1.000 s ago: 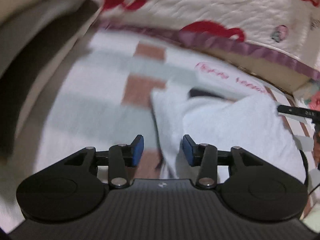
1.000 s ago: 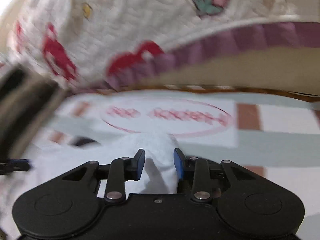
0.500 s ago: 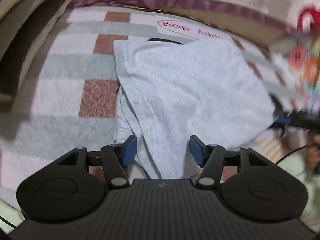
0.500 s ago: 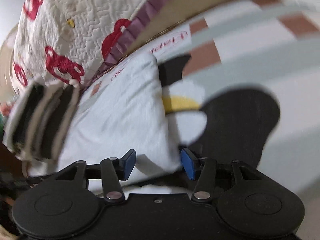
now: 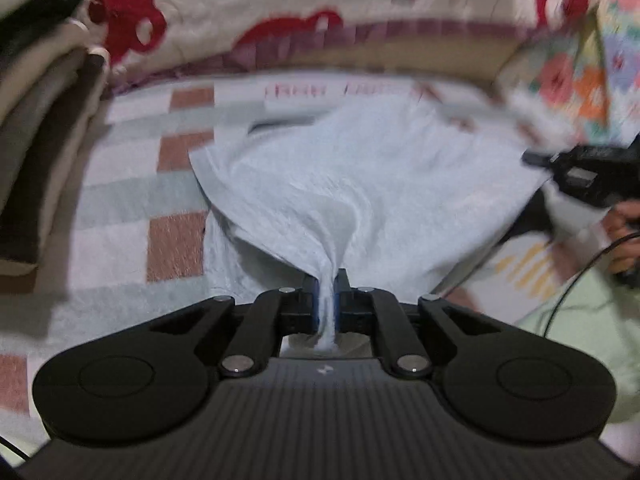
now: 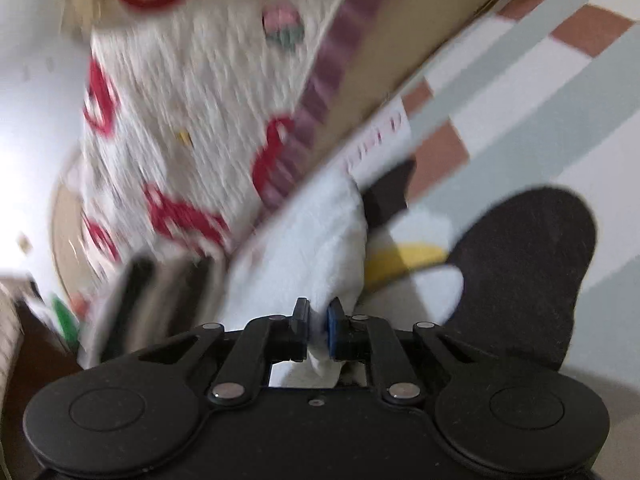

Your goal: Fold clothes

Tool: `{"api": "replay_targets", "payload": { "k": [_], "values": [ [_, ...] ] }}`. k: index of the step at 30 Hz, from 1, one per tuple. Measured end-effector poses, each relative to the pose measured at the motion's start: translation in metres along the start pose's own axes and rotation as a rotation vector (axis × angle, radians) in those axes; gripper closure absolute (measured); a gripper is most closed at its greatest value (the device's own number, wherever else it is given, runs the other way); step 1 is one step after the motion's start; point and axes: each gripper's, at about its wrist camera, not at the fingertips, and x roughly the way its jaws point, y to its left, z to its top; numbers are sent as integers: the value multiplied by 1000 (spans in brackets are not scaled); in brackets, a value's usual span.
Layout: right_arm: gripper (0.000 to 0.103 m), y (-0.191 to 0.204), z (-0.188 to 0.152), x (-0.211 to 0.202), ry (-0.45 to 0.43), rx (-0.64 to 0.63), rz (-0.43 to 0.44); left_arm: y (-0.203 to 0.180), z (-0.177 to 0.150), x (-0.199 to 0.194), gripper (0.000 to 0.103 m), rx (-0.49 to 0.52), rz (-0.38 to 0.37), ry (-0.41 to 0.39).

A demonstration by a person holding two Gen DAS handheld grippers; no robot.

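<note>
A pale blue-white garment (image 5: 360,184) lies spread on a checked mat (image 5: 132,200). My left gripper (image 5: 327,300) is shut on its near edge, and the cloth bunches and rises into the jaws. My right gripper (image 6: 317,320) is shut on another edge of the same garment (image 6: 304,248). The right gripper also shows at the right edge of the left wrist view (image 5: 588,176), held by a hand at the garment's far right corner.
A stack of folded dark and cream clothes (image 5: 36,112) stands at the left. A quilted cover with red shapes (image 5: 280,8) hangs along the back. The mat carries a black, white and yellow penguin figure (image 6: 500,248). A cable (image 5: 580,276) runs at the right.
Both grippers were open around the garment's edges half a second ago and have now closed on the cloth. The garment's near edge has lifted and bunched at the left gripper.
</note>
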Motion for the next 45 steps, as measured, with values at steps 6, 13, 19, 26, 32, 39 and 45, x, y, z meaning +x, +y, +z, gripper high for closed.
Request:
{"api": "replay_targets", "payload": {
  "k": [6,13,19,26,32,39,45],
  "values": [
    [94,0,1,-2,40,-82,-93,18,-7,0,91,-119,30,16],
    [93,2,-4,2,94,-185,-188,60,2,7,58,-318,65,-36],
    [83,-1,-7,9,124,-203,-207,111,51,59,49,-380,53,-40],
    [60,-7,-11,18,146,-161,-172,81,73,95,103,-170,-61,-60],
    [68,-2,-13,18,162,-210,-192,74,95,81,102,-117,121,-143],
    [83,5,-17,19,171,-265,-229,58,68,56,62,-94,135,-223],
    [66,-4,-13,15,146,-124,-164,-2,56,75,54,-131,-129,-91]
  ]
}}
